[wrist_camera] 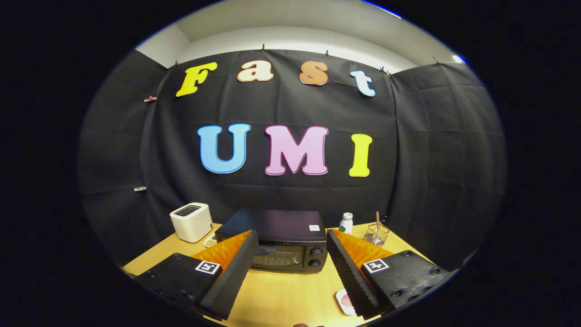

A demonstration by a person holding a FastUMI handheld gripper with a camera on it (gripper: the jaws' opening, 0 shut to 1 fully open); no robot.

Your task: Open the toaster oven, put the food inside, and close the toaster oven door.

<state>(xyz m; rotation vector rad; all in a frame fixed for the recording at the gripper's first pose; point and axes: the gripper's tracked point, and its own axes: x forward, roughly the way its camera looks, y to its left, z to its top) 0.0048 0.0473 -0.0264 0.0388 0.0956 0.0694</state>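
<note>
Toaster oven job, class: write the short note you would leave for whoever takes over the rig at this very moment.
Claw: open, holding nothing, its fingers spread wide.
Toaster oven: on the wooden table, just beyond the fingertips, door shut.
Food: a small plate with something pink on it lies beside the right-hand finger; I cannot tell what it is.
Also there: a white toaster on one side of the oven, a bottle and a wire basket on the other.
Done: nothing yet.
Left: open the door, put the food in, close the door.
</note>
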